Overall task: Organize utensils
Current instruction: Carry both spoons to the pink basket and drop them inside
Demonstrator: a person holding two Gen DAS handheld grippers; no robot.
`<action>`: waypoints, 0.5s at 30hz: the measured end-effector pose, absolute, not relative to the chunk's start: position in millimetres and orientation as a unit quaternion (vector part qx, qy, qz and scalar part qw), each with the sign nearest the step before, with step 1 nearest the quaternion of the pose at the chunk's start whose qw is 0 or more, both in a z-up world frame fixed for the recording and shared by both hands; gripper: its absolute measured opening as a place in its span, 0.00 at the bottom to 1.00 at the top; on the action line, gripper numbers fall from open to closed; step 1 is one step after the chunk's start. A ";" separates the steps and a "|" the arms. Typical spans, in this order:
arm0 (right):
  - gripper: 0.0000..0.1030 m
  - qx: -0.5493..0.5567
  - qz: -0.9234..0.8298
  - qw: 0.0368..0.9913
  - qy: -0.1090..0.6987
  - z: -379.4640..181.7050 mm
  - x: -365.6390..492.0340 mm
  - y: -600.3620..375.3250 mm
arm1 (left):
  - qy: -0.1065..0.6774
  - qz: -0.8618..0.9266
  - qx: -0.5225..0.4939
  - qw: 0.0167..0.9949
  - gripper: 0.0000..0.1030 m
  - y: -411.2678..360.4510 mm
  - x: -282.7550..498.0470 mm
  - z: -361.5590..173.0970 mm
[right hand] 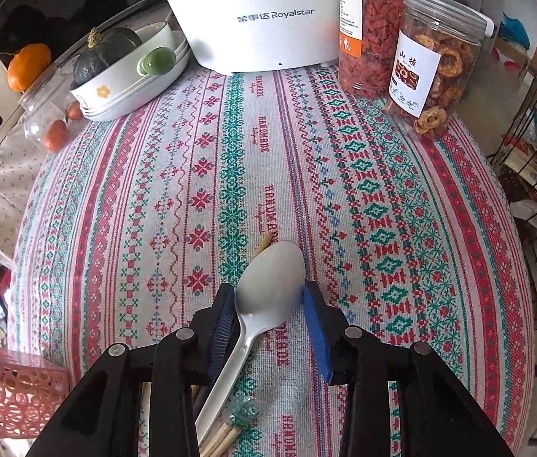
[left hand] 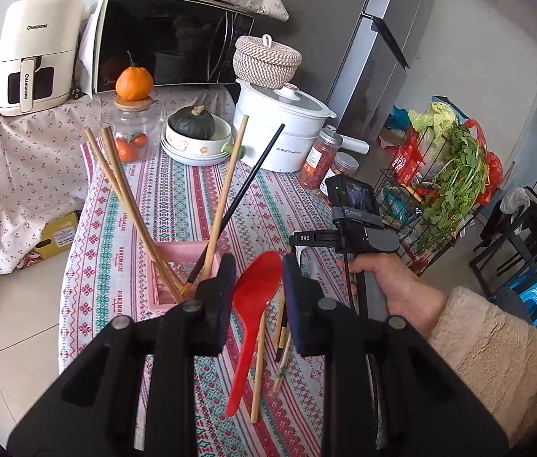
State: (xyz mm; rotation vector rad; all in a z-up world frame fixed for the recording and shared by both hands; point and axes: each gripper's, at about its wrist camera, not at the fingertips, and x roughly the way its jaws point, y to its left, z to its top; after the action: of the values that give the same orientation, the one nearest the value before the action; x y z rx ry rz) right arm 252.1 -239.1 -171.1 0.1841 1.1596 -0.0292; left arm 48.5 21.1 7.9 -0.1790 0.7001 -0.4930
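Left claw [left hand: 256,266] grips the red spoon [left hand: 247,327], right claw [right hand: 270,290] pinches the white spoon [right hand: 264,270] (pot [right hand: 230,42] reads Royalstar).

Left gripper [left hand: 258,268] pinches a red spoon [left hand: 257,289]; right gripper [right hand: 269,292], pointing down, clasps a white spoon [right hand: 270,270].

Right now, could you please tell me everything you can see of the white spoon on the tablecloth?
The white spoon looks like smooth matte plastic, with an oval bowl and a long flat handle. Its bowl sits between the right gripper's blue pads, which reach its rim on both sides. The handle runs back toward the camera under the gripper, over the loose chopsticks on the patterned tablecloth. Whether it is lifted off the cloth cannot be told.
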 end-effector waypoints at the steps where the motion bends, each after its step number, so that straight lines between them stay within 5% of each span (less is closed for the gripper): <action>1: 0.36 0.091 -0.013 0.833 0.545 -170.3 250.8 -239.9 | 0.337 -0.236 -0.088 0.907 0.26 22.6 48.0 8.4; 15: 0.35 0.123 0.031 0.900 0.418 -69.9 181.3 -255.0 | 0.234 -0.198 -0.131 0.943 0.26 52.4 35.2 38.0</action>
State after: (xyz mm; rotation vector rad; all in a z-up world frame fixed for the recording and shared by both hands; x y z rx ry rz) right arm 181.3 -255.0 -69.9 0.2551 0.8648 0.0646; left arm 35.2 52.4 38.0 -0.2676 0.4766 -0.4038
